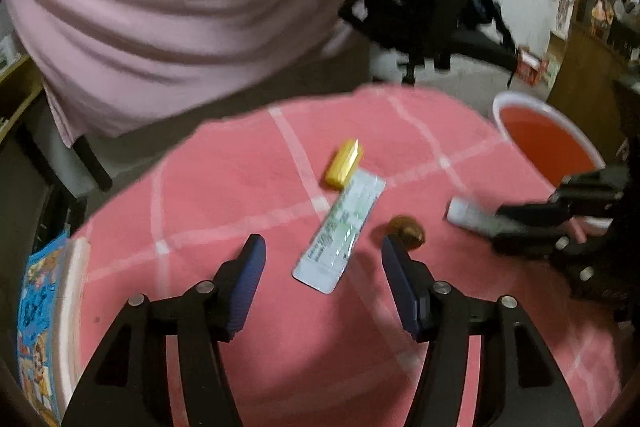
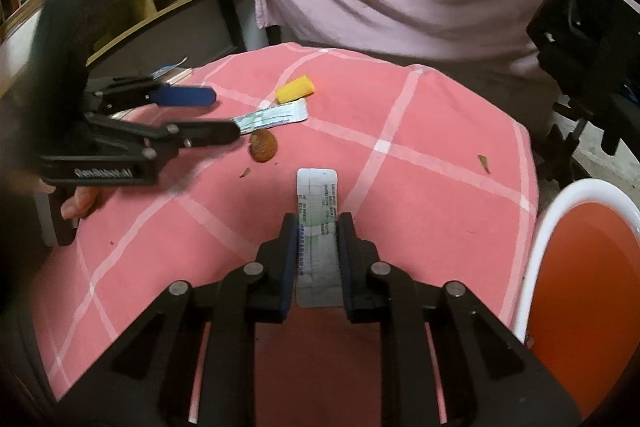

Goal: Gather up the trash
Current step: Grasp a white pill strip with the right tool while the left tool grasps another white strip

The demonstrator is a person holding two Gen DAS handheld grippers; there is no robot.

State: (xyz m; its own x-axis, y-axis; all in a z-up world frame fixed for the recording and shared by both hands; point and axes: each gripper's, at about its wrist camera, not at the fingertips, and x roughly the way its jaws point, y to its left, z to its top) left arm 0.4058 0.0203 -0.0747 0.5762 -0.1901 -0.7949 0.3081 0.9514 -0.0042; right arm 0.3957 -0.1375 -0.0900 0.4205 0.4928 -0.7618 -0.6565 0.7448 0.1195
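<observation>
The table under its pink checked cloth (image 2: 400, 115) filled both views, with the white bin with its orange liner (image 2: 592, 267) just off its edge on your right; your left gripper (image 1: 324, 247) hung with jaws apart and empty above a white printed wrapper (image 1: 340, 231). Your right gripper (image 2: 318, 227) stood with its pads against the edges of a second white wrapper (image 2: 318, 211); a yellow packet (image 1: 344, 163) touched the first wrapper's far end and a brown scrap (image 1: 406, 231) lay just beside it.
</observation>
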